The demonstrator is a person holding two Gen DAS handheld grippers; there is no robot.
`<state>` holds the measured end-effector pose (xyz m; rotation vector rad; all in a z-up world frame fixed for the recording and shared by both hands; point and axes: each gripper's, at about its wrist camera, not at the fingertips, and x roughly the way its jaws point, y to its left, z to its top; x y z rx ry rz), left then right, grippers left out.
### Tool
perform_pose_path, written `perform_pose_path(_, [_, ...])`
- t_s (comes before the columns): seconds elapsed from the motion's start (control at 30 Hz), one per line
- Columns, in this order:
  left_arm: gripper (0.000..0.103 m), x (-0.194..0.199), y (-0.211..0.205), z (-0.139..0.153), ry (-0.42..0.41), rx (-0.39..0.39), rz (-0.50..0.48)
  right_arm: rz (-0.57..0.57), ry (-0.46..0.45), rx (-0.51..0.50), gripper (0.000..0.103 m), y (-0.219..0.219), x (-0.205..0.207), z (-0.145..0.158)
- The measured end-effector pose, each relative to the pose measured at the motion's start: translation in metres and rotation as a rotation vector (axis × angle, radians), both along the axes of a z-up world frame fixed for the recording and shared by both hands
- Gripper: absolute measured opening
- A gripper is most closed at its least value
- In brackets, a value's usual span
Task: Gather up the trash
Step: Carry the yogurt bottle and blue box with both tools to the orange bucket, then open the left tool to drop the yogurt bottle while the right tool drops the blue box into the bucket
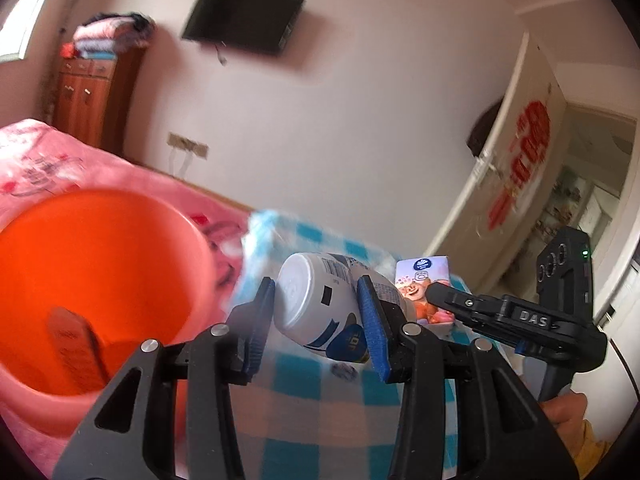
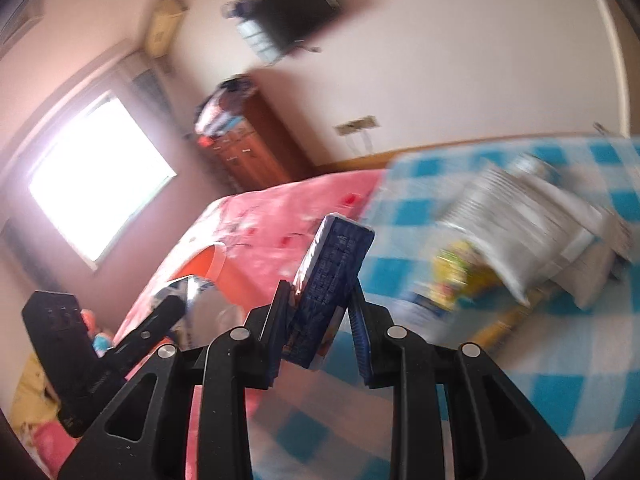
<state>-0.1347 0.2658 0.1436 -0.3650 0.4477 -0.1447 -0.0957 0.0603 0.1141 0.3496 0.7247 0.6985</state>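
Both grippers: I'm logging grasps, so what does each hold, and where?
Left gripper clamps the white bottle across its body near the base. Right gripper clamps the tissue pack at its lower end.

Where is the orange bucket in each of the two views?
Left wrist view: the orange bucket fills the lower left, its open mouth toward the camera, on the pink blanket.
Right wrist view: only a part of it shows left of centre, beyond the gripper fingers.
Shared landmark: the black TV on the wall.
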Motion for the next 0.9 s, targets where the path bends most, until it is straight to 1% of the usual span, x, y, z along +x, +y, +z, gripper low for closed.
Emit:
perform_pose_path(0.1, [0.044,-0.012,0.029,0.016,-0.023,0.024,0.104,0.086,-0.041,-0.001,0.03,0.036,-0.002,0.021])
perform_pose_path(0.2, [0.044,-0.02,0.052,0.023,-0.025,0.052,0.191,0.181,-0.076,0.002,0.031,0.078,-0.004,0.037])
perform_pose_path(0.23, [0.044,-0.021,0.063,0.024,-0.017,0.067,0.234,0.202,-0.083,0.0,0.031,0.088,-0.005,0.039])
perform_pose_path(0.33, [0.044,-0.021,0.081,0.02,0.015,0.094,0.309,0.273,-0.102,-0.013,0.031,0.127,-0.007,0.044])
perform_pose_path(0.47, [0.044,-0.017,0.094,0.005,0.071,0.126,0.373,0.335,-0.089,-0.037,0.032,0.168,-0.008,0.036])
perform_pose_path(0.5, [0.047,-0.016,0.095,0.001,0.087,0.13,0.378,0.341,-0.09,-0.051,0.034,0.176,-0.008,0.032])
perform_pose_path(0.53, [0.055,-0.014,0.096,-0.004,0.106,0.134,0.387,0.341,-0.091,-0.064,0.034,0.181,-0.009,0.03])
perform_pose_path(0.57, [0.061,-0.013,0.097,-0.009,0.118,0.139,0.406,0.34,-0.087,-0.077,0.034,0.186,-0.008,0.026])
perform_pose_path(0.6, [0.066,-0.013,0.098,-0.011,0.121,0.142,0.421,0.337,-0.084,-0.081,0.043,0.187,-0.007,0.022])
perform_pose_path(0.63, [0.07,-0.014,0.099,-0.012,0.116,0.143,0.431,0.326,-0.08,-0.079,0.048,0.185,-0.006,0.019])
perform_pose_path(0.67, [0.072,-0.015,0.101,-0.013,0.112,0.145,0.438,0.312,-0.079,-0.075,0.061,0.182,-0.007,0.017])
perform_pose_path(0.7, [0.079,-0.018,0.101,-0.014,0.104,0.153,0.456,0.298,-0.081,-0.067,0.065,0.177,-0.008,0.015])
perform_pose_path(0.73, [0.083,-0.021,0.102,-0.014,0.089,0.159,0.47,0.282,-0.09,-0.052,0.066,0.167,-0.008,0.014])
perform_pose_path(0.77, [0.084,-0.024,0.102,-0.014,0.073,0.165,0.483,0.268,-0.098,-0.047,0.068,0.161,-0.009,0.014])
perform_pose_path(0.83, [0.086,-0.032,0.1,-0.011,0.036,0.174,0.499,0.204,-0.15,-0.039,0.079,0.141,-0.013,0.015])
perform_pose_path(0.87, [0.087,-0.035,0.098,-0.009,0.021,0.177,0.5,0.176,-0.176,-0.036,0.087,0.131,-0.015,0.015])
perform_pose_path(0.9, [0.088,-0.039,0.096,-0.007,0.002,0.179,0.495,0.135,-0.21,-0.034,0.091,0.12,-0.017,0.015])
